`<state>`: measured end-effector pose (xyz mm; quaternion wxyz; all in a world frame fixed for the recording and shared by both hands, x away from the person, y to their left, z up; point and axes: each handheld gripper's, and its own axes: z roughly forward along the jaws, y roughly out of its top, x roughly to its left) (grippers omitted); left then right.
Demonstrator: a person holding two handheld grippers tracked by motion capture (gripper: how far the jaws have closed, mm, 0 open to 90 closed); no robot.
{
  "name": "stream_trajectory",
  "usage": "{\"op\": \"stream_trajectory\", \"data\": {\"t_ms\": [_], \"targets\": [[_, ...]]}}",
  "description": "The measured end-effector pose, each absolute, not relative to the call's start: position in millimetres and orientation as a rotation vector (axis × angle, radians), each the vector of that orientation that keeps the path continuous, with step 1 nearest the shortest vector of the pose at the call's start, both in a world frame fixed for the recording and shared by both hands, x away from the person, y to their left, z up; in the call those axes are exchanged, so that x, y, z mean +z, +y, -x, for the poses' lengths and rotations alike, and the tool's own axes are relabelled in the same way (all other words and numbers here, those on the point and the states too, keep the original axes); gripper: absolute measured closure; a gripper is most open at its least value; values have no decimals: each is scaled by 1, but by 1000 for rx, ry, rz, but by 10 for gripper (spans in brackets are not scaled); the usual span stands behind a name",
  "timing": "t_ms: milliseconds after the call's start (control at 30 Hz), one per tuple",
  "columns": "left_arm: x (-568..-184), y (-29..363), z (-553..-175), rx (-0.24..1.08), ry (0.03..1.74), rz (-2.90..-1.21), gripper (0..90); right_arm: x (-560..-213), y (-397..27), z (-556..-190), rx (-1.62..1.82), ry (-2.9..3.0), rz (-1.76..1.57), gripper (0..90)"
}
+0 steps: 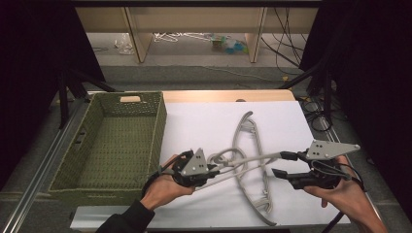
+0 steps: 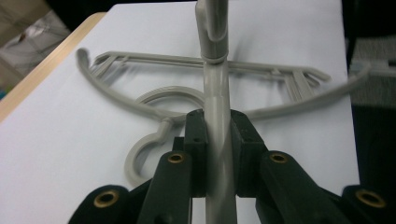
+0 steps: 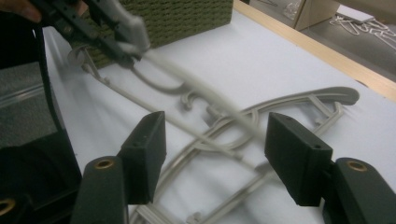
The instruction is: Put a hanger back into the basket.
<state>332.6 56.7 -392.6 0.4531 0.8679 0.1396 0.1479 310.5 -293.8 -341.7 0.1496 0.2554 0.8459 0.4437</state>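
The left gripper [image 1: 214,171] pinches one end of a grey hanger [image 2: 215,107], which is lifted above the white table [image 1: 204,121] and reaches across toward the right gripper [image 1: 282,165]. The right gripper's jaws are spread apart, with nothing pressed between them. A second hanger [image 1: 250,170] lies flat on the table under the lifted one, right of the green basket [image 1: 104,141].

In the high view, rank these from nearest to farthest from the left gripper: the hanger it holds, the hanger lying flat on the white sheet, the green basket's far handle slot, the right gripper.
1. Held hanger: clamped in the left gripper's fingers.
2. Flat hanger: just right, on the white sheet.
3. Right gripper and the basket's far handle slot, up-left: too close to call.
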Motion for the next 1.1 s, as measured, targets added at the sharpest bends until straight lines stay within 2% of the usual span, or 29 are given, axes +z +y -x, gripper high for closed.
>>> {"op": "stream_trajectory", "data": {"t_ms": [100,133,200,400,600,767,900,967,1000,1100], "targets": [[-384,65,-337,373,419,-2123,792,-344,-291,-309,1292,2439,-762,372],[-376,75,-341,351,506,-2071,792,-351,-285,-307,1290,2463,-786,351],[-368,83,-342,330,564,-2045,792,-357,-282,-307,1291,2472,-797,334],[-342,104,-341,284,656,-1922,792,-383,-271,-306,1284,2526,-846,305],[-290,143,-335,345,682,-1814,792,-395,-267,-306,1287,2560,-821,303],[-259,187,-339,468,739,-1779,792,-399,-268,-306,1283,2568,-837,303],[-260,228,-353,558,823,-1753,792,-402,-269,-307,1272,2567,-845,303],[-261,235,-356,562,839,-1749,792,-402,-269,-308,1277,2562,-849,303],[-268,254,-364,577,876,-1738,792,-402,-270,-308,1278,2568,-859,303],[-277,274,-370,583,928,-1714,792,-403,-270,-310,1273,2560,-857,303]]}}
